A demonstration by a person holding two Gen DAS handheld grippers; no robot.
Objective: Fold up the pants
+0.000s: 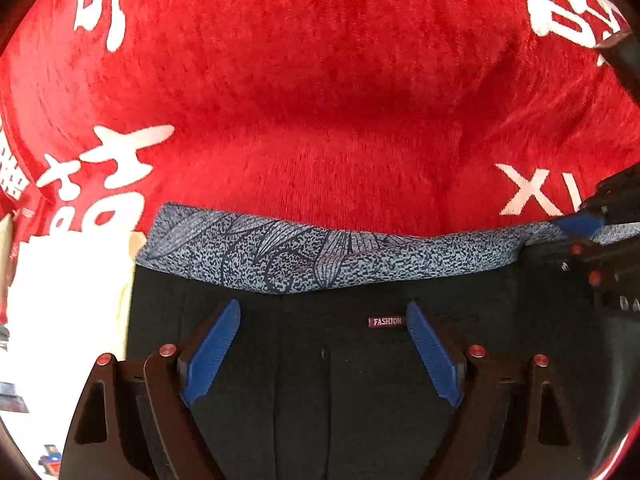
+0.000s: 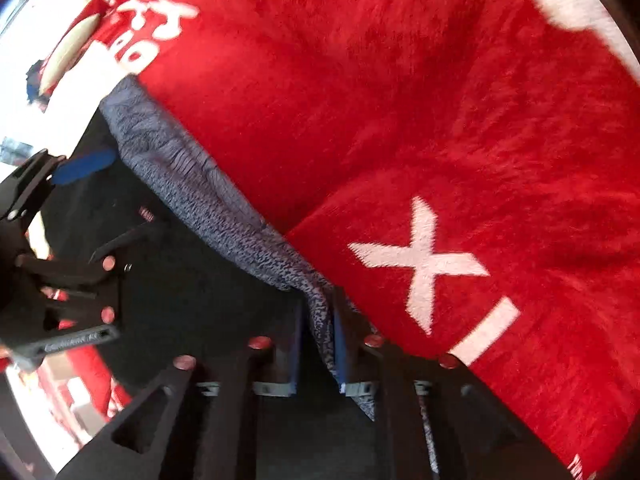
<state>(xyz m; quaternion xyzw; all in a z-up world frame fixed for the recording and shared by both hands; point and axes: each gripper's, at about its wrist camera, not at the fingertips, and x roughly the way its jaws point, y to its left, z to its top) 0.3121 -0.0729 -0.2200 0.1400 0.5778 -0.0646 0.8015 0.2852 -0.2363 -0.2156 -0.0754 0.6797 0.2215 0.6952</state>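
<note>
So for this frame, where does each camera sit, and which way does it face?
Left wrist: on the left gripper, facing steeply down at the black pants; open blue fingers show.
Right wrist: on the right gripper, facing steeply down; its fingers pinch the grey patterned waistband.
Shared: pants, waistband, red blanket, FASHION label, and each other's gripper.

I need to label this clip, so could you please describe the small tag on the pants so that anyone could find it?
Start from the red blanket with white lettering, then the black pants lying at its near edge. Just below their blue-grey patterned waistband sits a small maroon label reading FASHION, between the open left gripper fingers. It is the only lettering on the black cloth.
</note>
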